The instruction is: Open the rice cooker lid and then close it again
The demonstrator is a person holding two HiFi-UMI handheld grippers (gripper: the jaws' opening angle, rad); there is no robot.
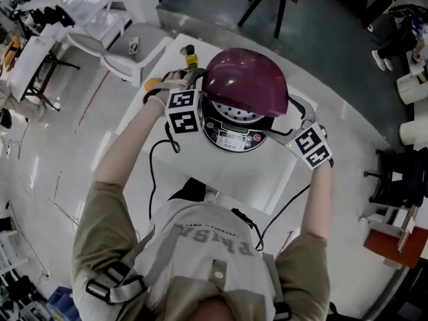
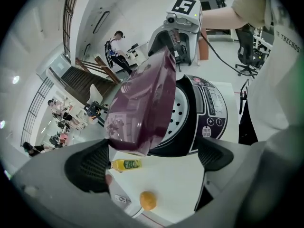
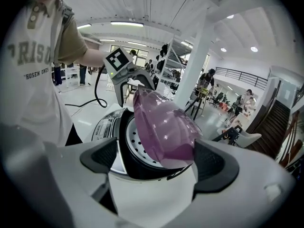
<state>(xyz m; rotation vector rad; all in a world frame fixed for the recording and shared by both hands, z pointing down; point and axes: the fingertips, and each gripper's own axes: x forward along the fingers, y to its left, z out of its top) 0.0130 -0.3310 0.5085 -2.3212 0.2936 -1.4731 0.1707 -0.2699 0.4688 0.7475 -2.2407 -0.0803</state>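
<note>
At the middle of the head view, on the white table (image 1: pixel 267 179), stands the rice cooker (image 1: pixel 234 138). Its maroon lid (image 1: pixel 245 82) is tilted partway up, still over the pot. I hold my left gripper (image 2: pixel 149 158) and right gripper (image 3: pixel 156 163) on either side of it. Both have their jaws spread and clamp nothing, ready, I judge, to guide the lid. Low in the left gripper view lie a yellow bottle (image 2: pixel 126 164) and an orange ball (image 2: pixel 148 200).

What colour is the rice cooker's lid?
Glossy dark purple, close to maroon. The lid shows best in the head view.
</note>
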